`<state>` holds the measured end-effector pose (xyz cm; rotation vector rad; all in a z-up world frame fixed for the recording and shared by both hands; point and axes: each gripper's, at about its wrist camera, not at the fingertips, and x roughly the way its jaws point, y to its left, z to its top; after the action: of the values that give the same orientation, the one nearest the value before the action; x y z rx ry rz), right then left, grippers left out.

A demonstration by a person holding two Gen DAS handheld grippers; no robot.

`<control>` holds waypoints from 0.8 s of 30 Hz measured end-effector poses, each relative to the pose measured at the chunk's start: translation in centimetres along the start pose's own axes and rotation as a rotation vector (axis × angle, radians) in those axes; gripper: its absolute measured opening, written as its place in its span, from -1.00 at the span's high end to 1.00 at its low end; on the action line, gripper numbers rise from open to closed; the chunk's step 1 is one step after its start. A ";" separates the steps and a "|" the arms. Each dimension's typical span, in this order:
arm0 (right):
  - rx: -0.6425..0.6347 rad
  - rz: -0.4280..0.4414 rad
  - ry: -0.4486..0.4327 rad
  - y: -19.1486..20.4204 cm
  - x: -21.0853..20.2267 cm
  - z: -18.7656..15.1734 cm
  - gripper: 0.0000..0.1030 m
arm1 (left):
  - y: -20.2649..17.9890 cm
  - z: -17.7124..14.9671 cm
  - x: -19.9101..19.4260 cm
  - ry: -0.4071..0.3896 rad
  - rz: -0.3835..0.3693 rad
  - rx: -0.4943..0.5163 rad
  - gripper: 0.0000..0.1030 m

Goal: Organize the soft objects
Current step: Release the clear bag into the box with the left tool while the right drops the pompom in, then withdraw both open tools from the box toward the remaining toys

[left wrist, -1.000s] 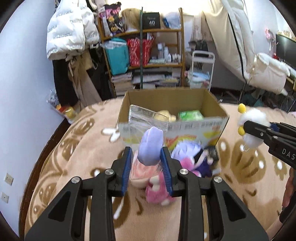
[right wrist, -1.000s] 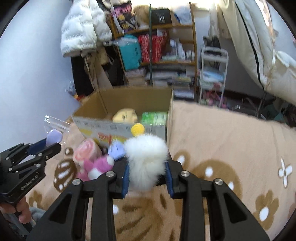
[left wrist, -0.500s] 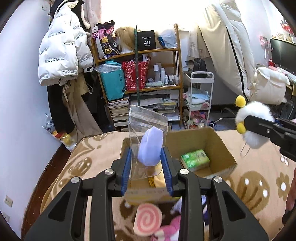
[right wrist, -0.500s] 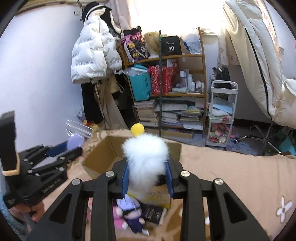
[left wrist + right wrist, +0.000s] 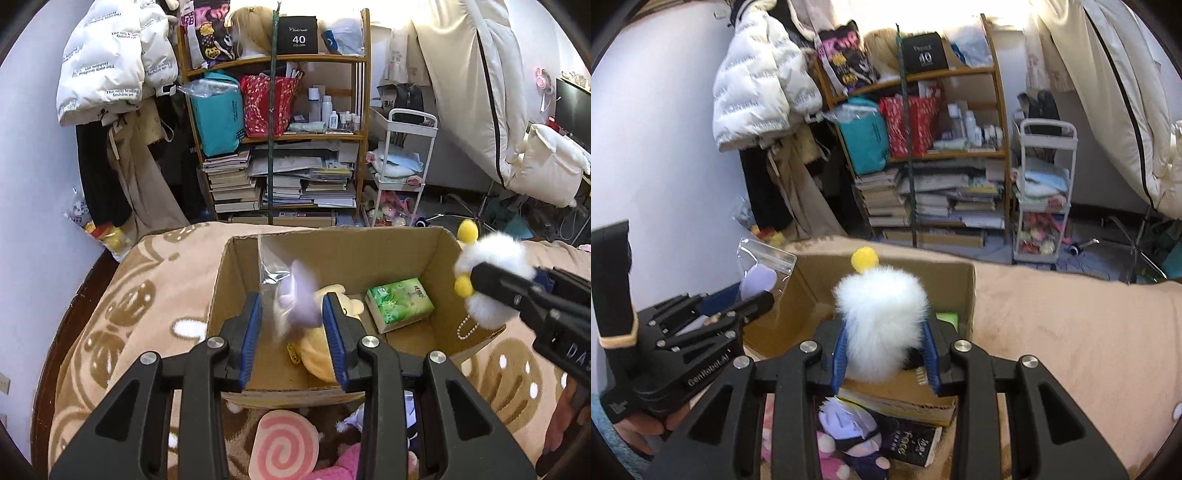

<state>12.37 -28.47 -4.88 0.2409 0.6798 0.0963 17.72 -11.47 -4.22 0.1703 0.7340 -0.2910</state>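
My left gripper (image 5: 291, 334) is open above the cardboard box (image 5: 236, 258). The clear bag with the purple soft item (image 5: 295, 295) is blurred between the pads, loose and dropping into the box. My right gripper (image 5: 884, 352) is shut on a white fluffy toy with yellow pompoms (image 5: 881, 317), held over the box's right side; it also shows in the left wrist view (image 5: 487, 273). In the box lie a yellow plush (image 5: 321, 354) and a green tissue pack (image 5: 399, 304).
A pink swirl cushion (image 5: 282, 443), pink plush (image 5: 343, 465) and purple doll (image 5: 849, 428) lie on the brown blanket (image 5: 147, 295) before the box. A black packet (image 5: 912, 443) lies beside them. Shelves (image 5: 280, 129) and a white cart (image 5: 402, 166) stand behind.
Both grippers rose from the blanket to above the box. My left gripper opened and let go of the bagged purple item. The right still grips the white toy.
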 end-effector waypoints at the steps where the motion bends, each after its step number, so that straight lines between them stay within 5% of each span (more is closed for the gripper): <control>1: 0.001 -0.006 0.009 -0.1 0.2 -0.2 0.29 | 0.0 -0.1 0.0 -0.002 0.007 -0.001 0.36; 5: 0.012 -0.015 0.030 -0.7 0.6 -0.9 0.25 | 0.3 -0.1 0.0 0.004 0.029 -0.015 -0.14; 9: 0.008 -0.002 0.041 -0.8 0.5 -1.1 0.18 | 0.5 -0.2 -1.1 -0.022 0.045 -0.007 -0.43; 24: -0.017 -0.030 0.013 -0.2 -3.6 -2.0 -0.62 | 2.2 -0.7 -5.5 -0.022 0.098 -0.035 -0.81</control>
<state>8.36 -28.87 -4.26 0.2143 0.6952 0.0749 14.13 -8.07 -0.86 0.1686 0.7061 -0.1866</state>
